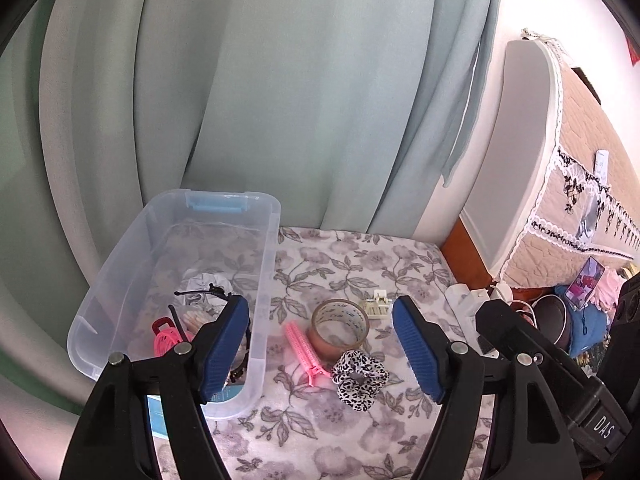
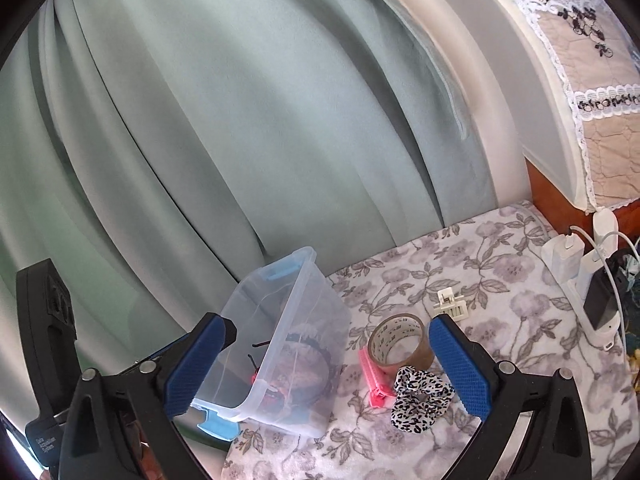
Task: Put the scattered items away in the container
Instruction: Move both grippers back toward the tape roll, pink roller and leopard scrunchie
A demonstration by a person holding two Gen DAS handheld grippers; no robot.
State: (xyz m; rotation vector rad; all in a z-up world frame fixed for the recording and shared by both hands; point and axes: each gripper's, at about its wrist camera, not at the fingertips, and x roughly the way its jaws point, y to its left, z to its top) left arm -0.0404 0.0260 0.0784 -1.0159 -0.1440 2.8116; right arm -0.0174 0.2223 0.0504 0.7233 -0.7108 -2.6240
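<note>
A clear plastic container (image 1: 264,280) with blue latches stands at the left of a floral cloth; it also shows in the right wrist view (image 2: 308,300). Inside lie a pink item (image 1: 166,338), black clips and a brush. On the cloth to its right lie a brown tape roll (image 1: 340,330) (image 2: 400,344), a pink hair clip (image 1: 302,346) (image 2: 372,380), a leopard-print scrunchie (image 1: 360,376) (image 2: 420,400) and a cream claw clip (image 1: 376,304) (image 2: 450,302). My left gripper (image 1: 320,352) is open, above the tape and pink clip. My right gripper (image 2: 332,364) is open, straddling the container's near corner and the tape.
A pale green curtain (image 1: 260,100) hangs behind the cloth-covered surface (image 1: 360,264). At the right edge sit white chargers and a power strip (image 2: 596,280) with cables, and a padded headboard with lace cover (image 1: 560,184). Clutter lies at far right (image 1: 580,312).
</note>
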